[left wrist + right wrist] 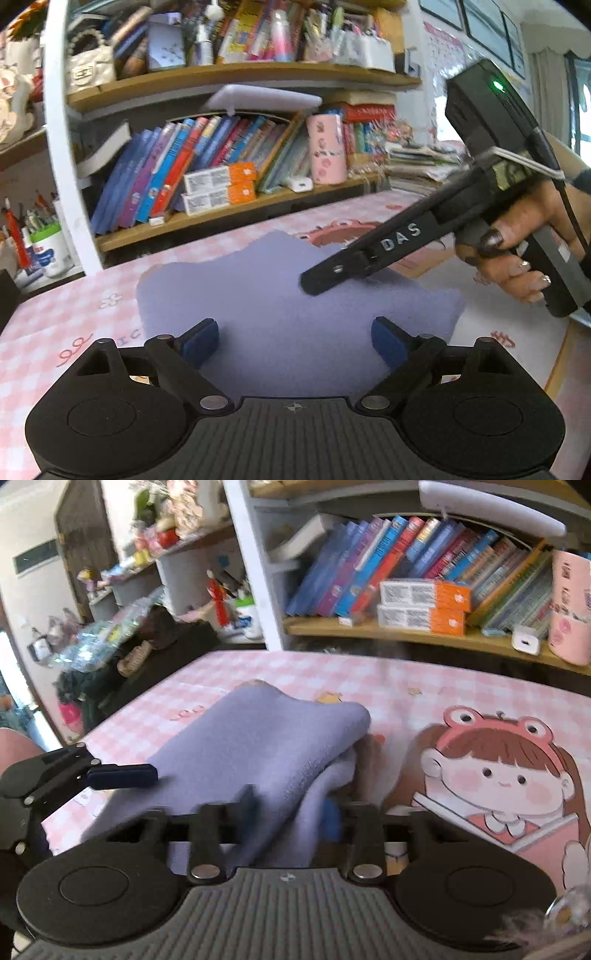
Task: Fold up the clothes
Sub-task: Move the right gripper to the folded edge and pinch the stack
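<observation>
Right wrist view, right claw (291, 812) seemingly pinching lilac cloth (266, 738), folded lengthwise away.

Lavender cloth (295, 314); pink-checked table cover (406, 686); seemingly blue pads (201, 341).

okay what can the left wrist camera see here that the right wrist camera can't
Only the left wrist view shows the right gripper from outside, held by a hand with painted nails, plus the upper shelf with a white handbag.

Only the right wrist view shows the cartoon girl print in full, the lavender cloth bunched into a fold and pinched in the right gripper, and the cluttered room on the left.

Both show the cloth, the pink checked table cover, the slanted books, the orange and white boxes and the open left gripper.
</observation>
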